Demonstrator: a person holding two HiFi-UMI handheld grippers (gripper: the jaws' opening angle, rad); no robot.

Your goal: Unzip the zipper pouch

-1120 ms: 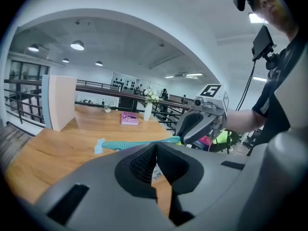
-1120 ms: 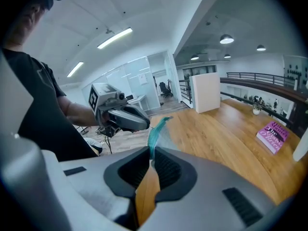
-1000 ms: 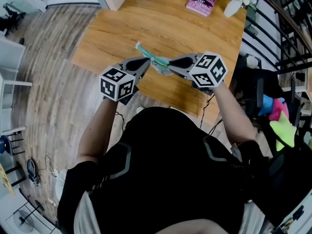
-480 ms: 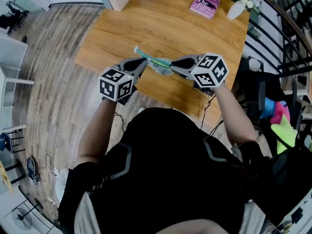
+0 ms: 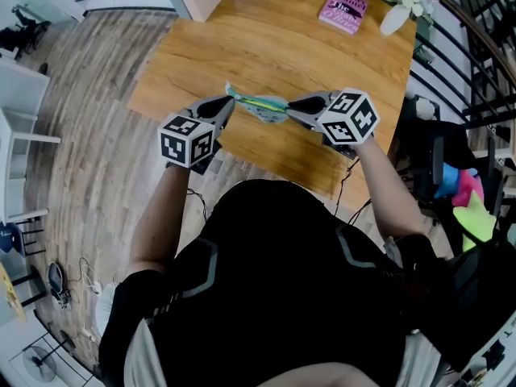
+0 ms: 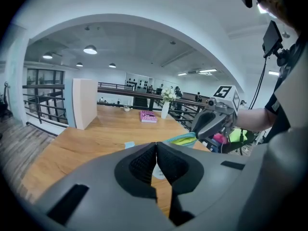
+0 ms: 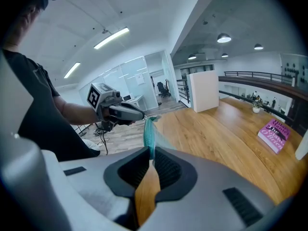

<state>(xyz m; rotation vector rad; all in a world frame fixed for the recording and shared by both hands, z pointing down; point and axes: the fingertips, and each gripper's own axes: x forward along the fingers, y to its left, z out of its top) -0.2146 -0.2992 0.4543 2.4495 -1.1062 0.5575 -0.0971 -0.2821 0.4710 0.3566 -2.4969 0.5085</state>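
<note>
Mid-unzip: pinching teal fabric zipper pouch (image 5: 258, 103) between clamped left gripper (image 5: 228, 101) and right gripper (image 5: 289, 108); next, steady outward drag.

Nothing here can be read for certain. The pink book (image 5: 348, 10) at the far right of the bench (image 5: 242, 47) carries white lettering on its cover, too small to make out. The cube (image 5: 188, 141) on the left hand-held gripper (image 5: 228, 103) and the cube (image 5: 351, 118) on the right hand-held gripper (image 5: 292, 103) bear black-and-white square marker patterns, not letters or numbers.
</note>
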